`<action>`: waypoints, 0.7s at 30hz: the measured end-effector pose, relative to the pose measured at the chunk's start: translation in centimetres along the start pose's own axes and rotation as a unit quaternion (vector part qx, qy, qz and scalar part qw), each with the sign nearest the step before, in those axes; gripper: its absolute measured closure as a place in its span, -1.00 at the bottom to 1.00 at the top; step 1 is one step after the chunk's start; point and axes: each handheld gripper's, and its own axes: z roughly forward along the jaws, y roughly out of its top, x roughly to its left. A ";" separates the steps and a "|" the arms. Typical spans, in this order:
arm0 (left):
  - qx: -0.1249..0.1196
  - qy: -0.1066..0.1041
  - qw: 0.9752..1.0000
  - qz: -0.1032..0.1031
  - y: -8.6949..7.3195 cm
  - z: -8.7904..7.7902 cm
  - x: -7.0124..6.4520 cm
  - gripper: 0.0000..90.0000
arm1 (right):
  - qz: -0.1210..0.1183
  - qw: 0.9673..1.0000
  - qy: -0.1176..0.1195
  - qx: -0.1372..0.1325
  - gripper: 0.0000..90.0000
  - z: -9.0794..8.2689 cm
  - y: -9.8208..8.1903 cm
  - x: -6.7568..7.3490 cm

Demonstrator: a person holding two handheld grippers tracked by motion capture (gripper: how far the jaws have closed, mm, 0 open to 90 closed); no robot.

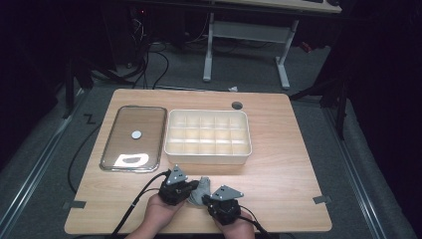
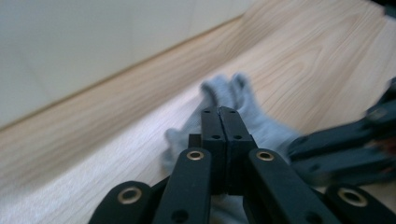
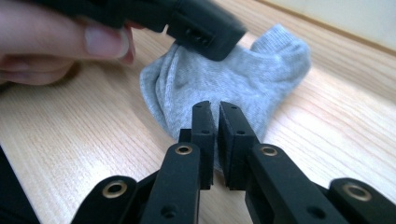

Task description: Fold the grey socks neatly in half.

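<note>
Grippers are working close to my edge of the table (image 1: pixel 278 199), and between them a small grey sock (image 1: pixel 200 190) is lying flat on the wood, just short of the white divided tray (image 1: pixel 208 155). I am keeping the left gripper (image 1: pixel 185 187) clenched: in the left gripper view its jaws are pressed together over the sock (image 2: pixel 261 123), seemingly pinching a fold of cloth, though I cannot see the fabric inside the pinch. The right gripper (image 1: pixel 215 198) is standing with a narrow gap between its jaws at the sock's near edge (image 3: pixel 219 88); the cloth is lying under the tips, not pinched, so I am treating that side as released.

To do this step well, I am judging that the right tips need to dip low, take the near edge fully between them, and close before either hand lifts. Pulling with the left alone would likely just drag the sock along the wood. Both hands are crowding each other, so I am watching that the two tools do not collide.

Farther off, the tray is sitting touching nothing, its many compartments looking empty. Its wall is standing between the sock and those compartments, so the sock needs lifting clear of the rim. Left of it, a clear lid (image 1: pixel 133 138) with a round knob is lying flat, out of the way.
</note>
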 end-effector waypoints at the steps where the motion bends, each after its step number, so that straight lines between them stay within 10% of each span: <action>1: -0.005 -0.003 1.000 0.003 0.2 -0.2 -0.3 0.98 | -0.001 1.000 0.000 0.001 0.92 0.1 0.1 0.0; 6: 0.004 -0.019 1.000 -0.010 -0.2 -0.3 -0.7 0.97 | -0.001 1.000 0.005 -0.004 0.93 0.2 0.0 -0.1; 14: 0.026 0.047 0.998 0.039 -2.4 -0.2 -0.2 0.94 | -0.004 1.000 0.005 -0.007 0.94 0.3 -0.1 -0.2; 21: 0.024 0.045 0.998 0.041 -2.5 -0.2 -0.2 0.93 | -0.003 1.000 0.003 -0.002 0.93 0.2 0.1 -0.1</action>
